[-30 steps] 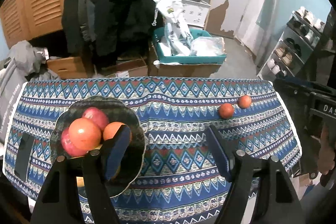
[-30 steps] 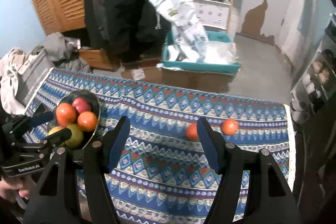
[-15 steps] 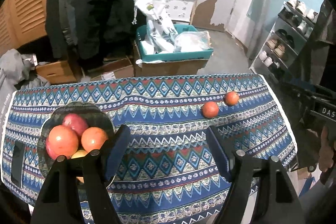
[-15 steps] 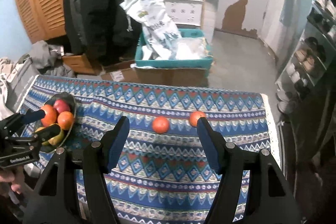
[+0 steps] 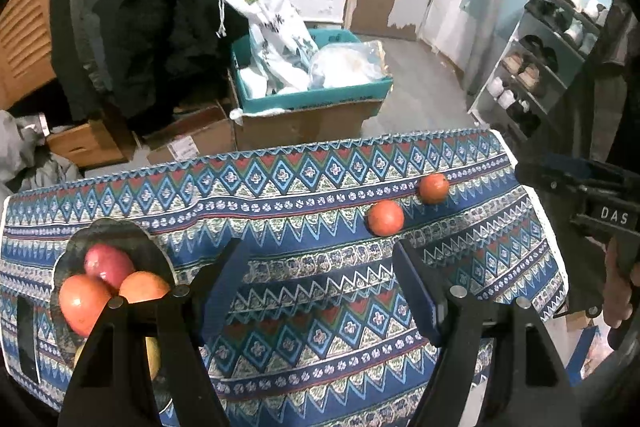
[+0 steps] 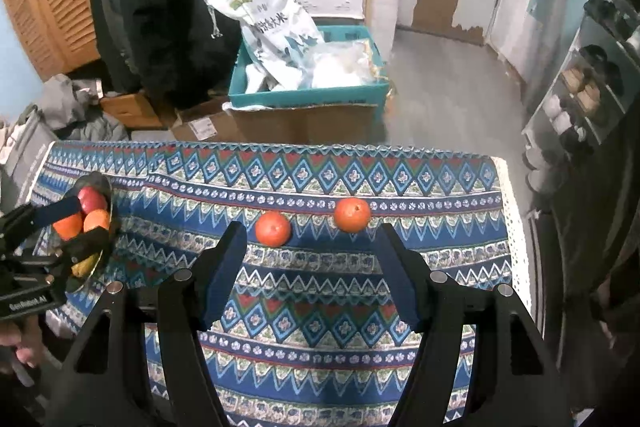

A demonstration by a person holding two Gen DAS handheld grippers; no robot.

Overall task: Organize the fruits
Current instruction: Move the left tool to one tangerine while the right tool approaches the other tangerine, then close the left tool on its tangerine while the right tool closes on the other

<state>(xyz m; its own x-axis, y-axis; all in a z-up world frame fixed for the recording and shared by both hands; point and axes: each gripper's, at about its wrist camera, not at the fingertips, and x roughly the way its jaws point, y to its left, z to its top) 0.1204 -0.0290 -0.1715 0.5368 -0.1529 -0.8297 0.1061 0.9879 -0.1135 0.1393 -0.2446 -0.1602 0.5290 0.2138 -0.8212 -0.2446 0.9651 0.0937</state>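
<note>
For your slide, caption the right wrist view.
Open right claw hovers before two oranges on a patterned cloth.

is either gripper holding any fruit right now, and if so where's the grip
Nothing is held. The left gripper and right gripper both stand open with only tablecloth between their fingers. The two oranges lie loose on the cloth.

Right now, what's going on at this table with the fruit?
A person holds a hand-held gripper in each hand over a table with a patterned blue cloth. Both the left hand-held gripper and the right hand-held gripper are open and empty. A dark bowl at the left end holds several fruits. Two loose oranges, the nearer orange and the farther orange, lie on the cloth just ahead of the right one, not yet picked up.
</note>
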